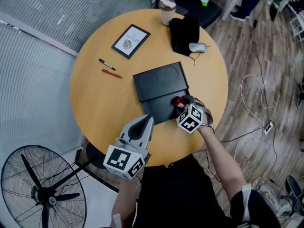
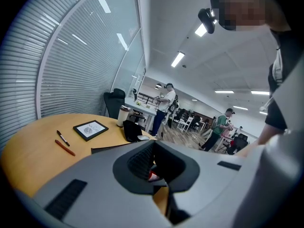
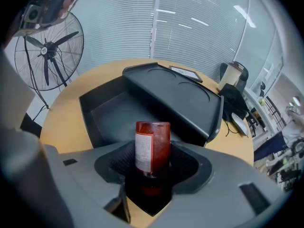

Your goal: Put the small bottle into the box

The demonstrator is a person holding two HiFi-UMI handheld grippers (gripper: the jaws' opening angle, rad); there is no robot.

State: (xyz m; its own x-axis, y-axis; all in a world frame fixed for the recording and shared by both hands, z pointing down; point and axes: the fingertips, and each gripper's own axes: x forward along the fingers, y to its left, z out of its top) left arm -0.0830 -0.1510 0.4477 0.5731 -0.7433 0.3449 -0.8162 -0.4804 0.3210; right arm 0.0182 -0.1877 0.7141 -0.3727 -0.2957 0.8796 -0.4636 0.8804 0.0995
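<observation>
- Red small bottle [image 3: 152, 146], where is it?
- In the right tool [image 1: 183, 102], pinched at one end between both jaws. It's off the desk [image 1: 95, 94], up at the near right corner of the box [image 1: 154, 110].
- Axis?
- Long axis runs along the jaws, free end pointing out toward the box, label on the side. Can't tell if cap or base is gripped, that end is sunk in the jaws.
- Box state?
- Open. Black tray [image 3: 111, 113] nearest the person, lid [image 1: 160, 80] swung back beyond it, two round recesses on it. Tray looks empty in the right gripper view: bare dark floor.
- Key relation?
- Tray lies just ahead of the bottle, a bit left and lower. My read: short move forward-left and down, then release. Bottle isn't inside yet.
- Left tool [image 1: 148, 120]?
- Jaws pressed together, nothing between them. The red speck through its hollow is just the bottle beyond. It hangs over the desk's near edge, near the box's front-left corner, not touching it. Right one is plainly nearer.
- Risk?
- Guess: coming in over the corner, the bottle could clip the rim, or roll if laid flat.
- Other stuff?
- Pens [image 1: 112, 73], framed card [image 1: 130, 41], cup [image 1: 166, 10], black pouch [image 1: 184, 32], mouse [image 1: 198, 47]. All on the far side, well apart from the tray.
</observation>
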